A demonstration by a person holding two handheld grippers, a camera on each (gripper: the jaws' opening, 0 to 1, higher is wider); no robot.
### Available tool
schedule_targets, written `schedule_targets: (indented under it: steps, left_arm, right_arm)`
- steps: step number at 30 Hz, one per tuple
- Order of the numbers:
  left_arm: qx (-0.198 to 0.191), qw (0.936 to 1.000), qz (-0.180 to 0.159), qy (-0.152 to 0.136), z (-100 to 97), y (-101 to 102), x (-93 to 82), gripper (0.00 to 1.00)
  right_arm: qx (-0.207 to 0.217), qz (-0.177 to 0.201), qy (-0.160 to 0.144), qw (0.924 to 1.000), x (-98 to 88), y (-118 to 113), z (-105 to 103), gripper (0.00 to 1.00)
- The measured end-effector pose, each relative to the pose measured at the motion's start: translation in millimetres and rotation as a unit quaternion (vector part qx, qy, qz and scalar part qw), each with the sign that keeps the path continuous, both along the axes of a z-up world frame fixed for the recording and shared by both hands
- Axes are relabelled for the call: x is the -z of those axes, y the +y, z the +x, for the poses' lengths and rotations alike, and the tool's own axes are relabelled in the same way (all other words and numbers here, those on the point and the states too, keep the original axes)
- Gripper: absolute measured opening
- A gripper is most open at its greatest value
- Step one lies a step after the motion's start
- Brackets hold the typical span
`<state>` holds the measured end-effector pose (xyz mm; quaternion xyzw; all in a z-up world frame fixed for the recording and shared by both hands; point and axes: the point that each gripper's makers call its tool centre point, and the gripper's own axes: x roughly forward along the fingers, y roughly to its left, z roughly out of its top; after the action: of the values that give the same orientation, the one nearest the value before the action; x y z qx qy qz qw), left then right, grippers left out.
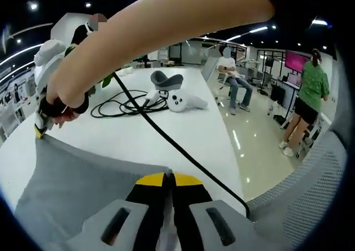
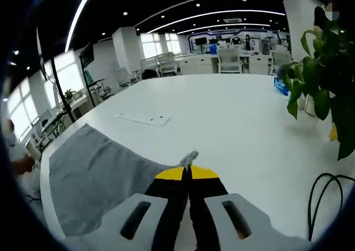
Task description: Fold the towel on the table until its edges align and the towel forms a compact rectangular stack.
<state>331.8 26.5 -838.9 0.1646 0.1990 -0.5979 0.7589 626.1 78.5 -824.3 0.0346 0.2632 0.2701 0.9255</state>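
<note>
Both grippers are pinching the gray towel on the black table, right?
Not quite: the table is white, not black, as the right gripper view shows. The rest holds: the right gripper and left gripper each pinch the gray towel.

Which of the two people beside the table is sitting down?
The person in the white top sits on a chair by the table's far end; the person in green stands.
</note>
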Motion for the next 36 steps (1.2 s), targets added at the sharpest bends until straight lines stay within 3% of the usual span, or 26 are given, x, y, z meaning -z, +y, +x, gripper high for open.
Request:
schedule_targets:
  steps: [9,17,20,24,32,36]
  left_arm:
    - [-0.024,0.9989,-0.026,-0.030,1.2,14.0,-36.9,0.04]
    - [-0.052,0.9967,-0.034,-0.053,0.0,40.6,-62.0,0.04]
    - [-0.077,0.9948,-0.053,-0.042,0.1,54.0,-73.4,0.04]
    - [-0.122,0.9899,-0.072,0.009,1.4,72.6,-80.8,0.04]
    - [-0.153,0.9809,-0.116,0.030,-3.9,117.7,-111.3,0.04]
    - [-0.172,0.9767,-0.126,0.025,-4.1,144.4,-124.0,0.04]
  right_arm:
    - [-0.010,0.004,-0.018,0.9998,-37.0,17.5,7.5,0.00]
    - [-0.021,0.019,-0.038,0.9989,-64.4,39.0,14.1,0.00]
    - [-0.028,0.020,-0.044,0.9984,-73.3,49.5,14.3,0.00]
    - [-0.033,0.032,-0.050,0.9977,-85.7,65.9,9.8,0.00]
    - [-0.039,0.046,-0.063,0.9962,-108.8,92.5,5.8,0.00]
    - [-0.042,0.054,-0.071,0.9951,-120.4,108.1,6.8,0.00]
